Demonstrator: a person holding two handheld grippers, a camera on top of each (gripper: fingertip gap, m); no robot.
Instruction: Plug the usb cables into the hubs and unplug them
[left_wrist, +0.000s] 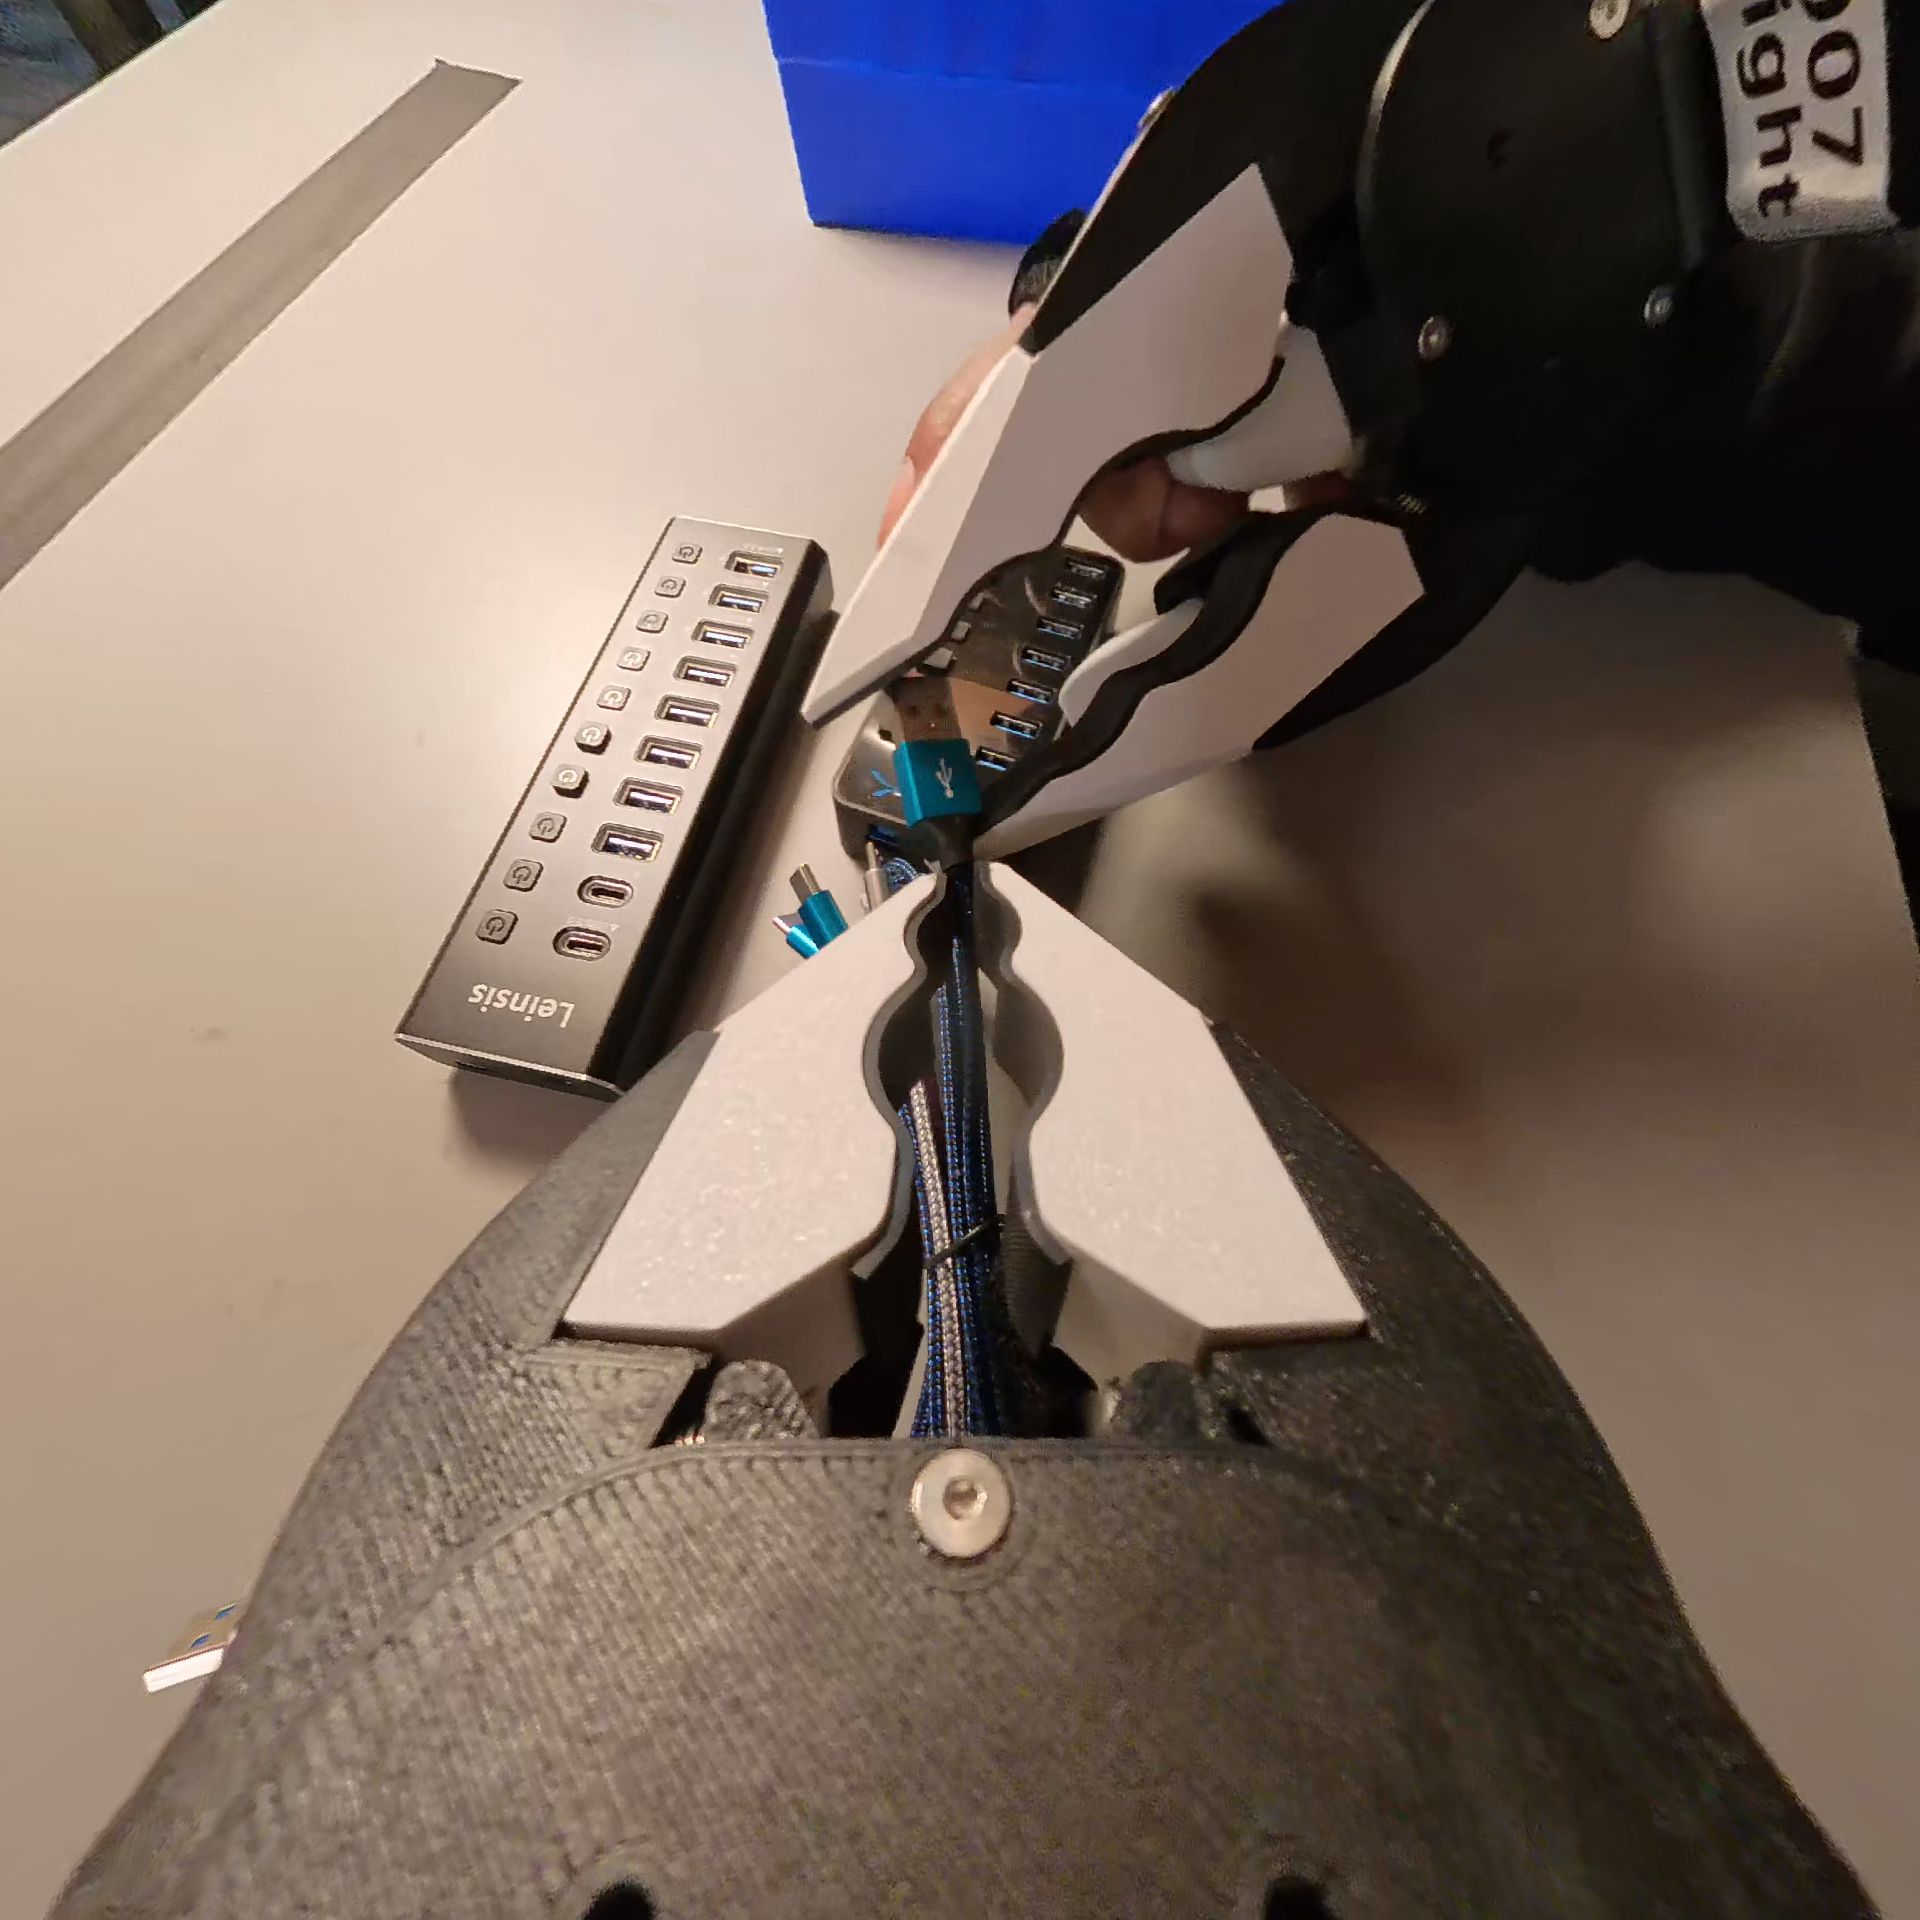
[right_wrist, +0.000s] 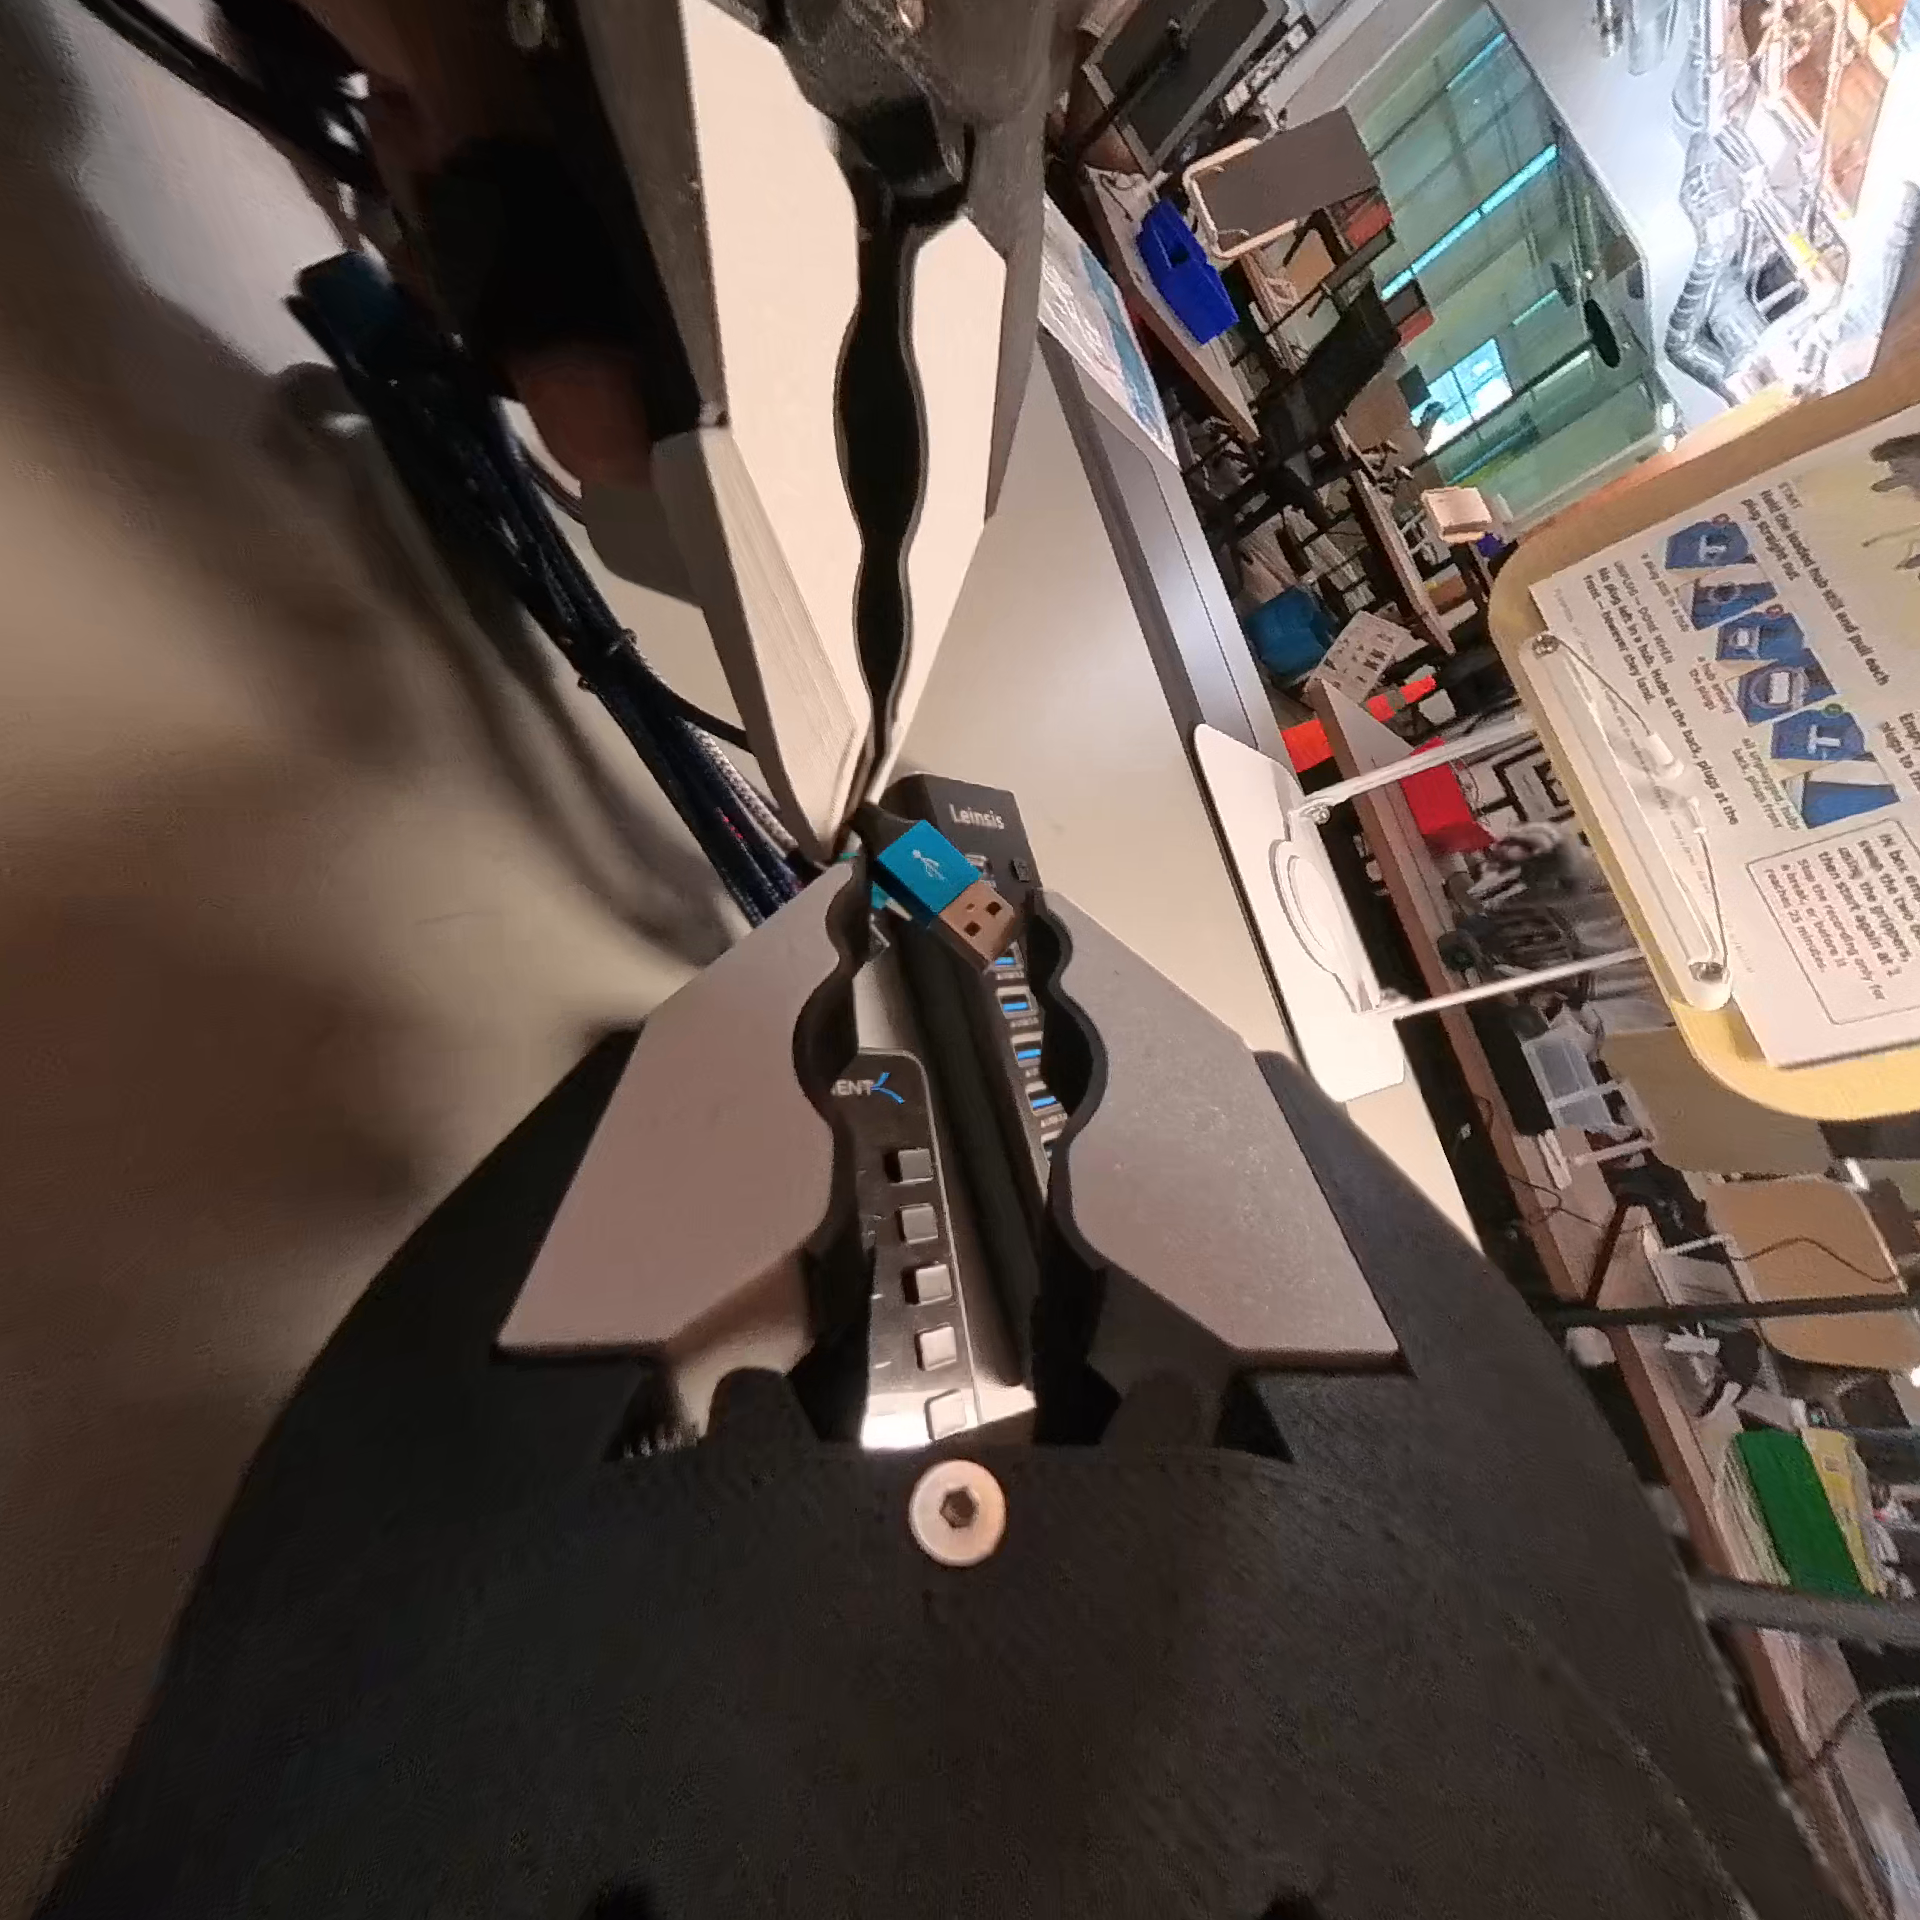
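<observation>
USB-A plug (left_wrist: 937, 779), teal-shelled, pokes out at twelve o'clock of the left gripper (left_wrist: 961, 883), whose jaws clench its braided cable (left_wrist: 961, 1091). Black hub (left_wrist: 613, 810) lies at ten o'clock. Right wrist view: right gripper (right_wrist: 940, 914) released, straddling the plug (right_wrist: 935, 883) above the silver hub (right_wrist: 920, 1247).

Open table (left_wrist: 343, 416) left of black hub (left_wrist: 623, 800), blue bin (left_wrist: 935, 135) blocking far edge, right gripper (left_wrist: 914, 769) and teal plug (left_wrist: 935, 784) crowding silver hub (left_wrist: 1029, 665), loose connectors (left_wrist: 810, 914) wedged between hubs.
</observation>
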